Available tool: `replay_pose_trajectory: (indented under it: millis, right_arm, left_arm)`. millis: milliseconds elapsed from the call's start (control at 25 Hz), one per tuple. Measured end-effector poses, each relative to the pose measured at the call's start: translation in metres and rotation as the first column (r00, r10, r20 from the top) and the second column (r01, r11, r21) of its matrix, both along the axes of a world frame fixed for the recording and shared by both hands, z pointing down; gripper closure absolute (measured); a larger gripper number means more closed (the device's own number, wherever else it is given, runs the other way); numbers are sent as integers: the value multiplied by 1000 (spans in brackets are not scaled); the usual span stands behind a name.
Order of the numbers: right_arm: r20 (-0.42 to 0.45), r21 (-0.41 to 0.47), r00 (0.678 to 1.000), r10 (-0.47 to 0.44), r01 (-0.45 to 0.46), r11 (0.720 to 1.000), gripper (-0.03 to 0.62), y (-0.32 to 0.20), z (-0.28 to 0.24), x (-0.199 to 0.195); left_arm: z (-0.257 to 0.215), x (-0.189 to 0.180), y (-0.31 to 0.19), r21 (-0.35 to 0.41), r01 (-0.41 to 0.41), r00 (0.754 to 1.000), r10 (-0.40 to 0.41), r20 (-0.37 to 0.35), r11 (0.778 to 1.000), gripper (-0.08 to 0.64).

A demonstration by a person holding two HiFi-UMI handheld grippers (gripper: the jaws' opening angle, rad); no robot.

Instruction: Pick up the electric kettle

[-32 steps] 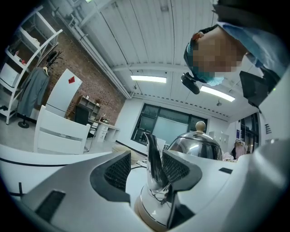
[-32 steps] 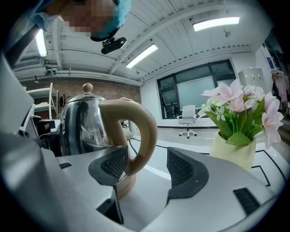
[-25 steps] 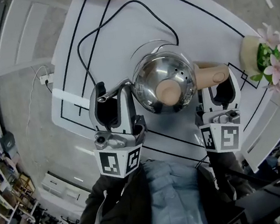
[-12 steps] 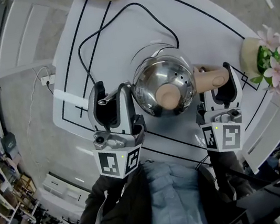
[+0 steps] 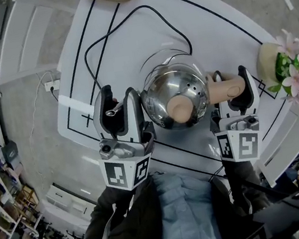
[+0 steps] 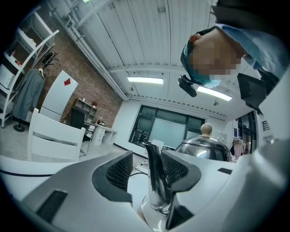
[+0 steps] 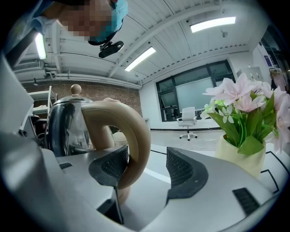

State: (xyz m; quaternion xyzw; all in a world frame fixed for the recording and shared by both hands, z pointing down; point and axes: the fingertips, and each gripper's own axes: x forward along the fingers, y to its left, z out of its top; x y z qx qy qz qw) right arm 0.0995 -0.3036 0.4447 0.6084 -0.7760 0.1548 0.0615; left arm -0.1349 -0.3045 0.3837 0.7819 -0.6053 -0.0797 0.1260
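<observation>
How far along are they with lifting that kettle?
Done: the reach to the kettle. In hand: the left gripper has the spout between its closing fingers, not yet pinched; the right gripper straddles the handle, open. To do: gripping and lifting; the kettle sits on the table.

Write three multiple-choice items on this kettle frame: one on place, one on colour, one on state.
1. Between the jaws of the right claw lies: A the handle of the kettle; B nothing; C the spout.
2. The knob on the lid is: A black; B beige; C red.
3. The lid is: A off; B tilted open; C seated shut on the kettle.
Key: A, the beige loop shows there in the right gripper view; B, it matches the handle; C, the knob stands upright atop the closed dome.
</observation>
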Motion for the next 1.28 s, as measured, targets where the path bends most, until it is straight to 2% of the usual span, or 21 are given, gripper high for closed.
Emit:
replay_pose_trajectory:
  millis: [240, 400, 720, 840, 920, 1280]
  right_arm:
    - [1, 24, 1000, -17, 17, 1000, 339, -2, -1, -1]
    - [-15, 54, 1000, -20, 21, 998, 353, -6, -7, -4]
    - [1, 78, 1000, -9, 9, 997, 359, -8, -7, -3]
    - [-5, 89, 1000, -27, 28, 996, 395, -8, -9, -8]
    - [-8, 95, 999, -43, 44, 995, 454, -8, -9, -12]
    - [32, 102, 998, -59, 55, 993, 472, -7, -10, -12]
  left_arm:
    - [0, 3, -1, 3, -4, 1000, 4, 7, 1000, 390]
    - [-2, 7, -1, 9, -14, 1000, 13, 16, 1000, 439]
    - [-1, 6, 1, 20, -13, 1000, 13, 18, 1000, 448]
    - [-2, 9, -2, 24, -28, 999, 28, 22, 999, 462]
    - [-2, 10, 0, 27, -27, 999, 27, 20, 999, 494]
    - [-3, 16, -4, 17, -49, 998, 48, 48, 999, 506]
